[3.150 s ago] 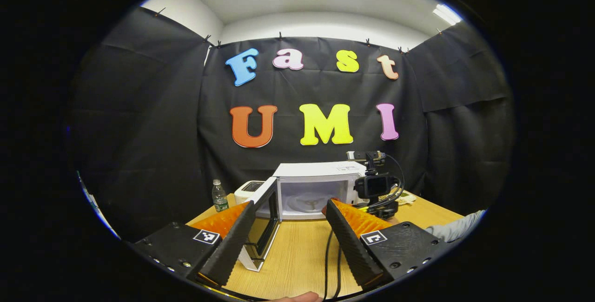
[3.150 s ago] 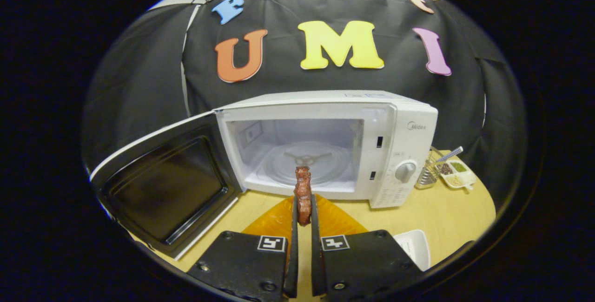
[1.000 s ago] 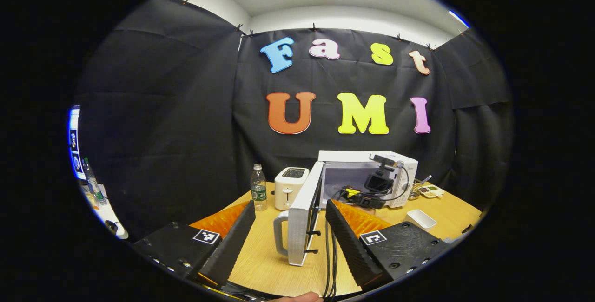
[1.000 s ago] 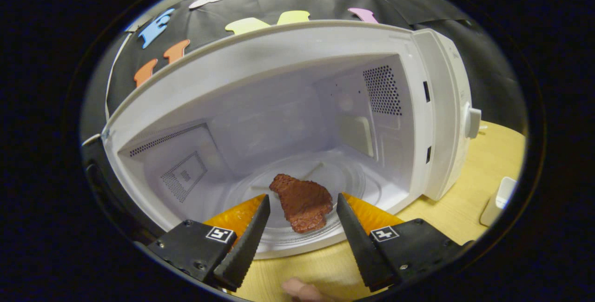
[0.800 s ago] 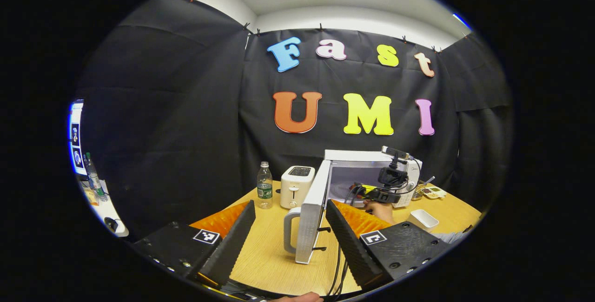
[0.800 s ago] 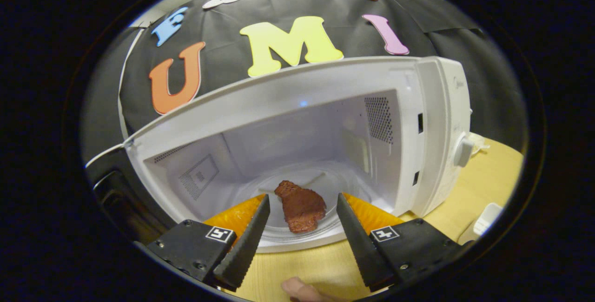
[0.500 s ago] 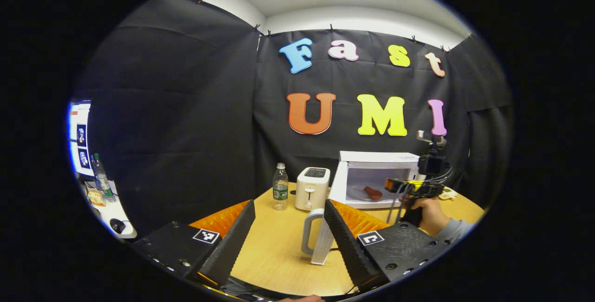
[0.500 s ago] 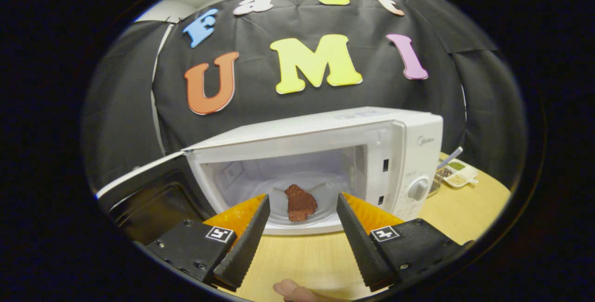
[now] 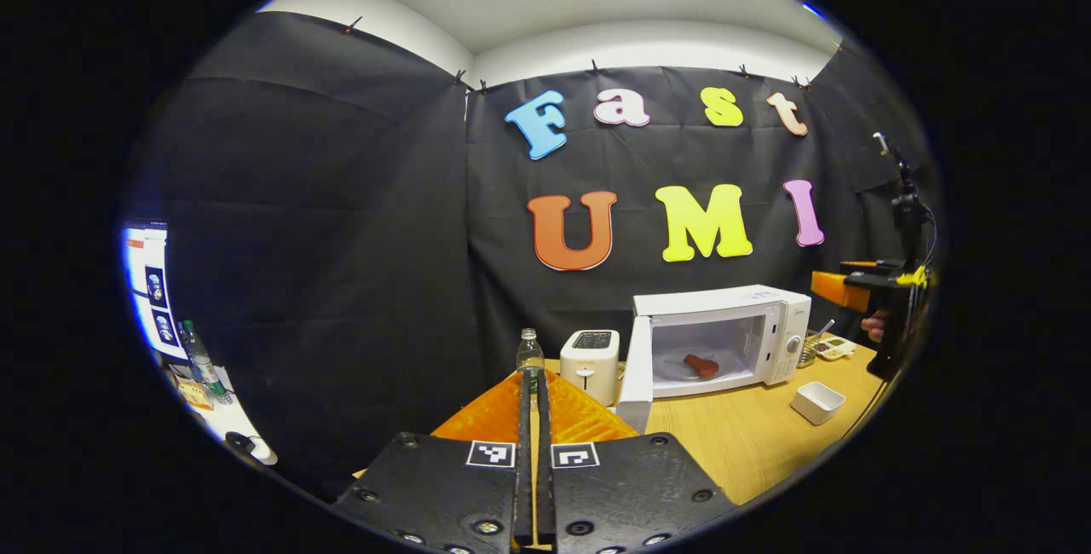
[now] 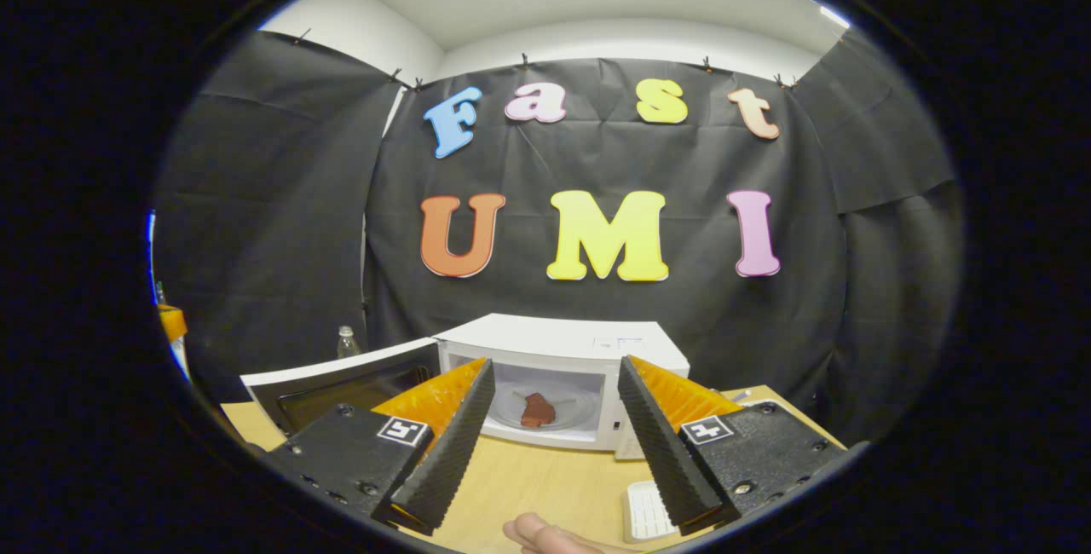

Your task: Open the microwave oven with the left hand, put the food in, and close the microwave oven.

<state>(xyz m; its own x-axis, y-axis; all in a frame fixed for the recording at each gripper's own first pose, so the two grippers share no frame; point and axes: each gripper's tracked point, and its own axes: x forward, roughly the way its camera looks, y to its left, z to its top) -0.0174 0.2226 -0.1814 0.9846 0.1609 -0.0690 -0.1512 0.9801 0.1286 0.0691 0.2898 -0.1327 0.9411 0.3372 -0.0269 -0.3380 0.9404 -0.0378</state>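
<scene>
Task judged about two thirds done, with only the closing left. One bench (image 9: 750,443), pale wood, carrying everything. One microwave oven (image 9: 720,337) toward the far edge of the bench, cavity exposed; one door (image 9: 636,371) swung wide on its left hinge, seen edge-on in the left gripper view and as a dark-windowed panel (image 10: 341,388) in the right gripper view. One piece of food (image 9: 701,364), a reddish-brown slab, lying on the glass turntable inside the cavity, also seen at (image 10: 537,410). So: opened, loaded, not yet shut. Two hand-held grippers. Left hand-held gripper (image 9: 533,452) pressed together with nothing between the fingers, well back from the door, aimed roughly toward the bottle; judged next in line to push the door home. Right hand-held gripper (image 10: 552,443) spread wide and empty, well apart from the oven, also visible raised at the right of the left gripper view (image 9: 882,298). Smaller things, one of each: toaster (image 9: 590,353) just left of the door, water bottle (image 9: 529,354) beside it, small white dish (image 9: 817,401) toward the right edge, divided condiment tray (image 9: 831,346) near the far right corner.
</scene>
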